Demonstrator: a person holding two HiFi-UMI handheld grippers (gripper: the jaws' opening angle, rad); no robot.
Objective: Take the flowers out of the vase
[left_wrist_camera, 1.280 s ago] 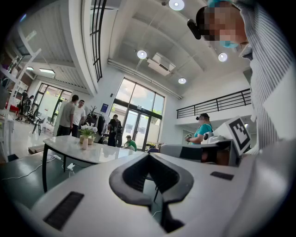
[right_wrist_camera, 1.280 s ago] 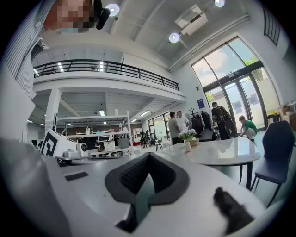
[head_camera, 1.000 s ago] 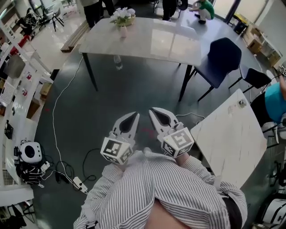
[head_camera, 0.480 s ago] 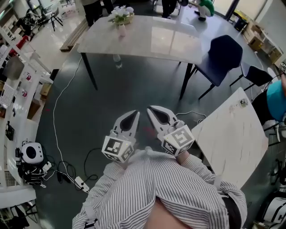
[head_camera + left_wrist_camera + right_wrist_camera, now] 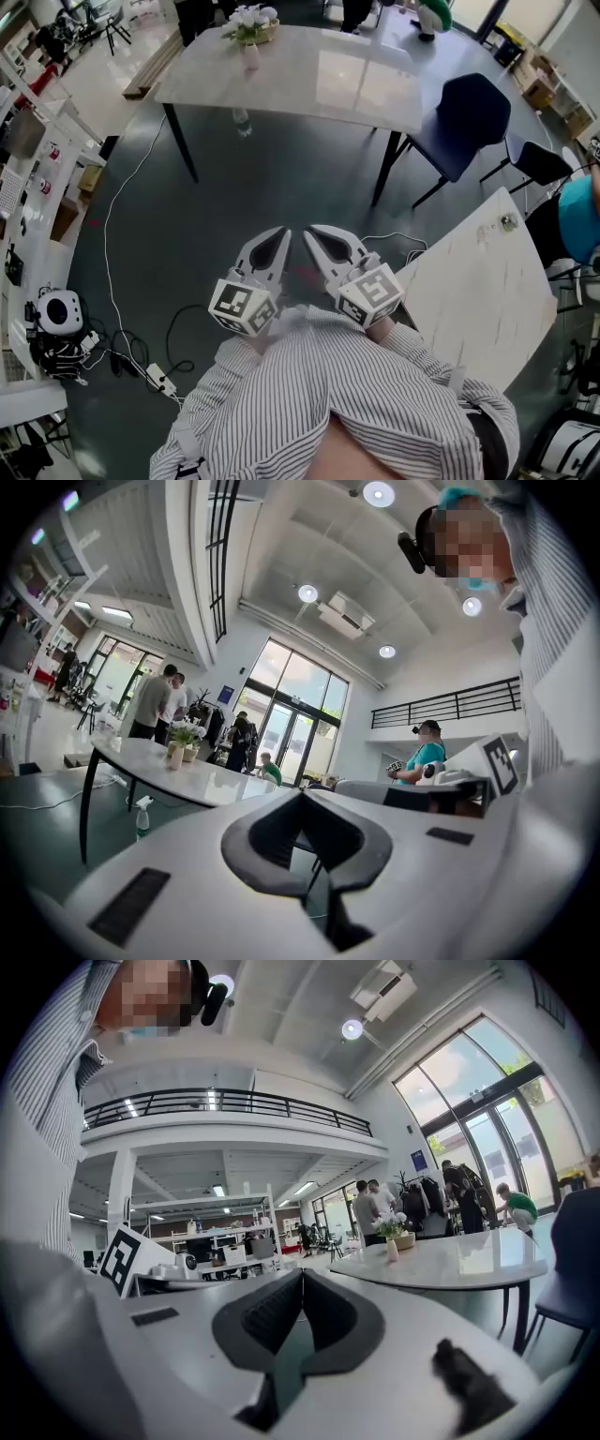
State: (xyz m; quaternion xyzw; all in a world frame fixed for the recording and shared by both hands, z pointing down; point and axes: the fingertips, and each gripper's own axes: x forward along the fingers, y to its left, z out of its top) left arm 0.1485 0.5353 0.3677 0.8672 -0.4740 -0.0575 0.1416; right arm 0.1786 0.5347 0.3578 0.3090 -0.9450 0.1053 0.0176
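Plainly, in the head view, the task is nowhere near its thing yet: the flowers (image 5: 248, 16) stand in their small vase (image 5: 251, 58) near the far left corner of the long pale table (image 5: 309, 84), well apart from both tools, with a stretch of dark floor between. The left gripper (image 5: 284, 231) and the right gripper (image 5: 307, 230) are held close in front of the person's striped shirt (image 5: 328, 394), tips almost side by side and angled toward each other, both clenched and empty. From there the vase lies ahead and off to the left, so the left gripper sits a shade nearer to it, though the difference is slight. A dark chair (image 5: 464, 117) stands at the table's right end, away from the line of approach. In the left gripper view the jaws meet with nothing between them. The flowers (image 5: 185, 733) and vase (image 5: 174, 757) show small and far to the left of the jaws' line, on the table (image 5: 216, 785), with people (image 5: 155, 700) standing behind it. In the right gripper view the jaws are likewise pressed together on nothing, and the flowers (image 5: 392, 1224) in the vase (image 5: 392, 1251) sit to the right of that gripper's line. The stems rise upright from the vase mouth, so I judge the coming pull must go straight up along them, after a long approach across the floor and an opening of whichever jaws take the bunch.
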